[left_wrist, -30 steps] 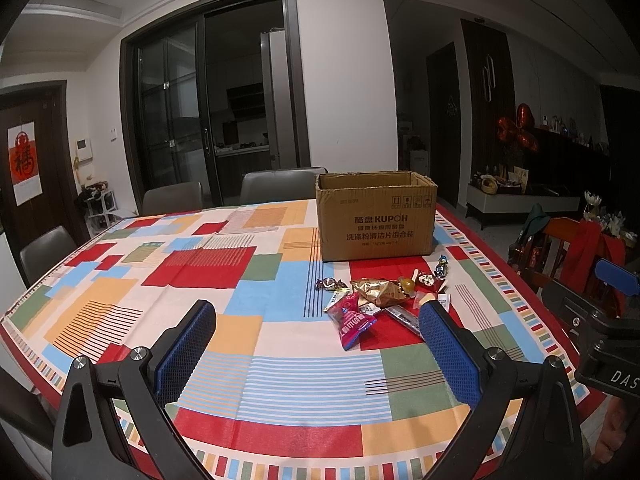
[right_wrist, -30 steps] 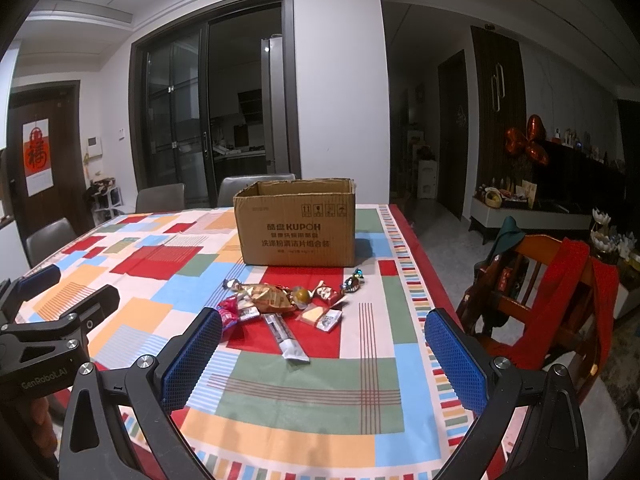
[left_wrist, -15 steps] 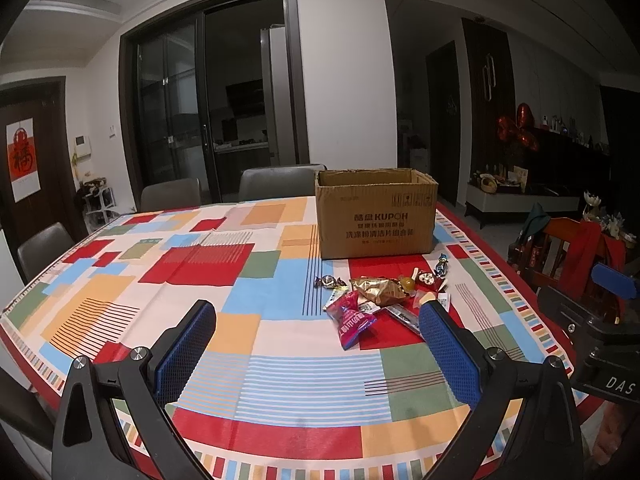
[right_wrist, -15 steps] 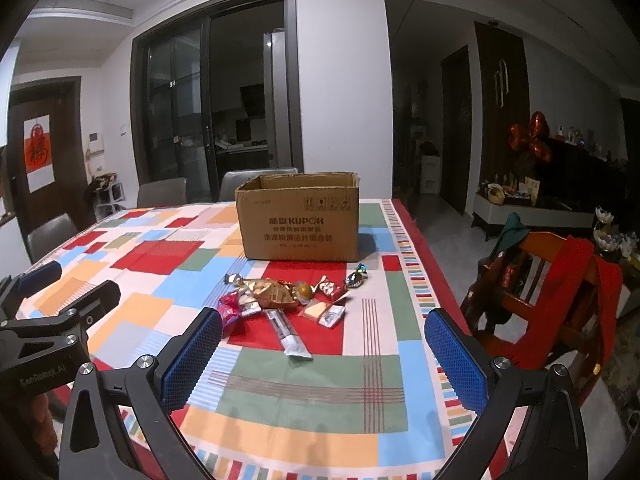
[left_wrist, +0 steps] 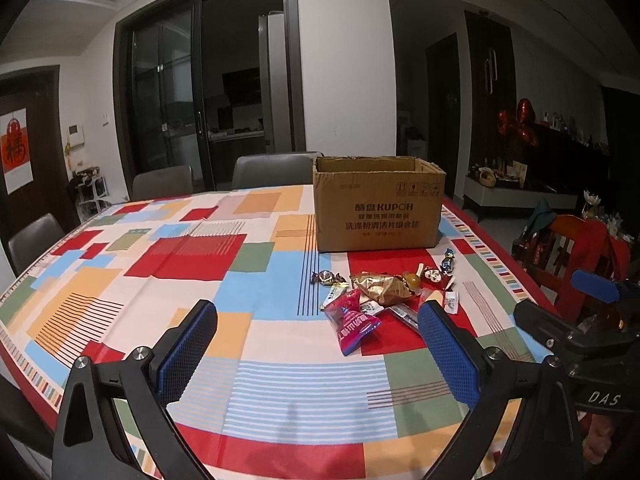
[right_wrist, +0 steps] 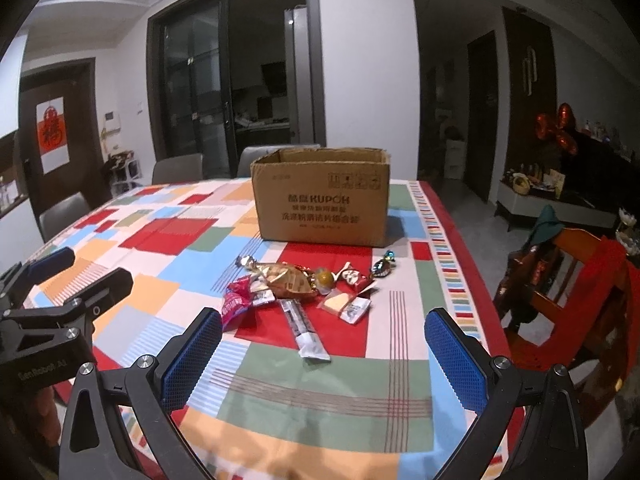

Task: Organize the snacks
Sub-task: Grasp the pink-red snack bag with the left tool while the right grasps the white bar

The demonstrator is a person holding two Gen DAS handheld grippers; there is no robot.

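Observation:
A small heap of wrapped snacks lies on the patchwork tablecloth in front of an open cardboard box (left_wrist: 378, 208) (right_wrist: 322, 198). It includes a pink packet (left_wrist: 352, 322) (right_wrist: 236, 306), a gold foil pack (left_wrist: 382, 286) (right_wrist: 288, 278), a long grey stick sachet (right_wrist: 306, 334) and several small candies (right_wrist: 384, 266). My left gripper (left_wrist: 318, 348) hovers open above the table, short of the heap. My right gripper (right_wrist: 324, 358) is open too, just short of the stick sachet. Neither holds anything. Each gripper shows at the edge of the other's view.
Grey chairs (left_wrist: 276, 170) stand behind the round table (left_wrist: 120, 280). A wooden chair draped with red cloth (right_wrist: 580, 280) is close at the right. The table's near edge curves below both grippers. Dark glass doors are beyond.
Both grippers have drifted slightly forward toward the snacks and the box; both stay open. The snacks have not moved.

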